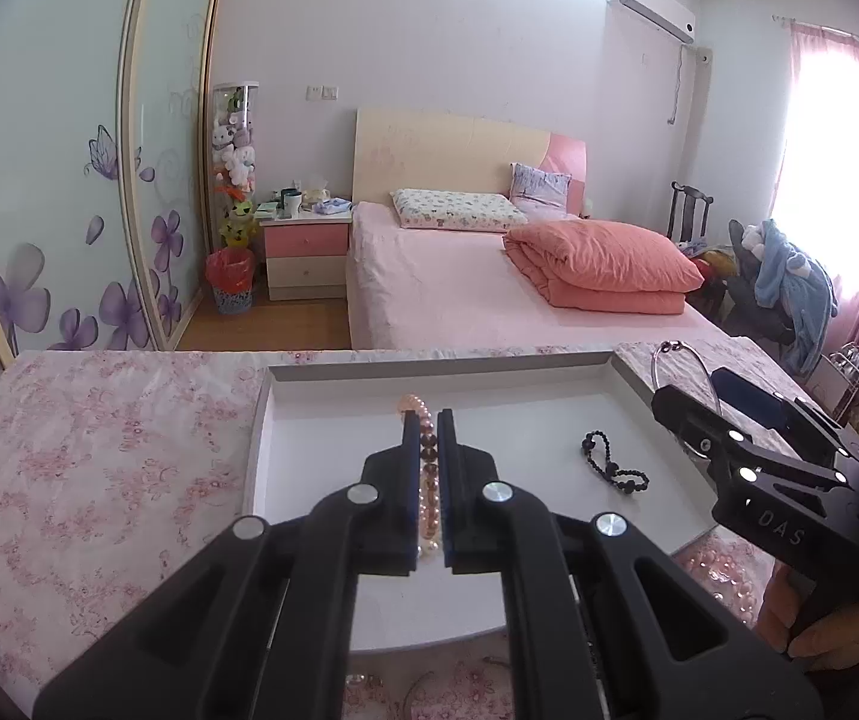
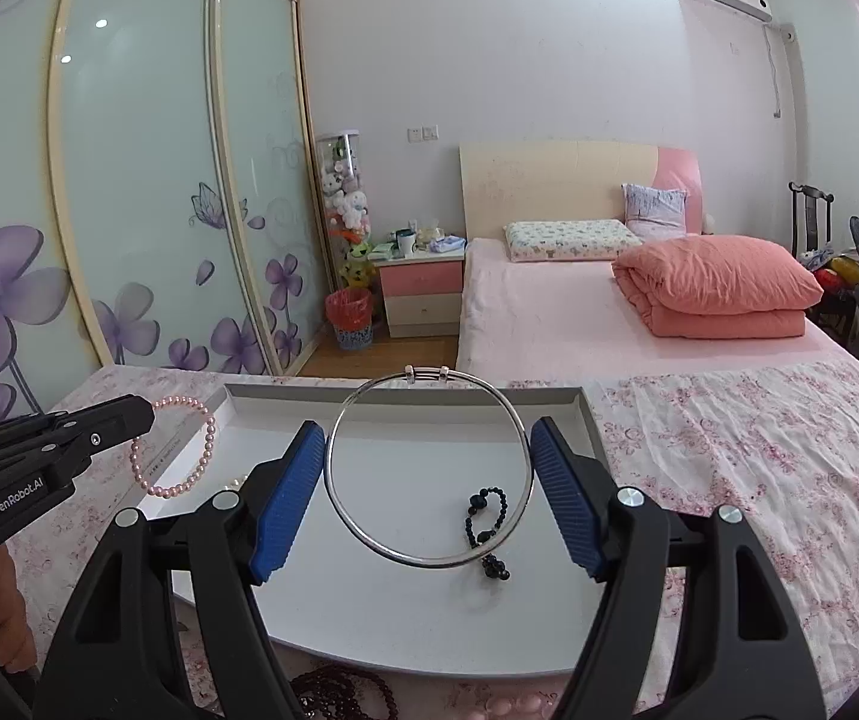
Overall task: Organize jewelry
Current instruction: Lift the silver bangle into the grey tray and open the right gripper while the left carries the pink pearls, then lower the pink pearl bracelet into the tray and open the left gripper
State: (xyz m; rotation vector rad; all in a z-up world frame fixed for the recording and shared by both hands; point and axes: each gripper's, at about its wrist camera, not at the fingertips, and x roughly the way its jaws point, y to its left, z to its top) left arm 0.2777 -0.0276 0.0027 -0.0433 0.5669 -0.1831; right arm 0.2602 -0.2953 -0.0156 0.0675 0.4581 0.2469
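Observation:
A white tray (image 1: pixel 333 384) lies on a table with a pink floral cloth. My left gripper (image 1: pixel 428 420) is shut on a pink pearl bracelet (image 1: pixel 429 480) and holds it over the tray's left part; the bracelet hangs from that gripper in the right wrist view (image 2: pixel 189 468). My right gripper (image 2: pixel 429 450) grips a silver bangle (image 2: pixel 429 468) between its blue pads (image 2: pixel 285 492), above the tray (image 2: pixel 405 618). A black bead bracelet (image 2: pixel 486 525) lies in the tray under the bangle; it also shows in the left wrist view (image 1: pixel 612 462).
A dark beaded bracelet (image 2: pixel 339 693) and pale pink beads (image 2: pixel 507 705) lie on the cloth (image 2: pixel 759 468) in front of the tray. Beyond the table are a bed (image 1: pixel 459 288), a nightstand (image 1: pixel 306 252) and sliding wardrobe doors (image 2: pixel 147 192).

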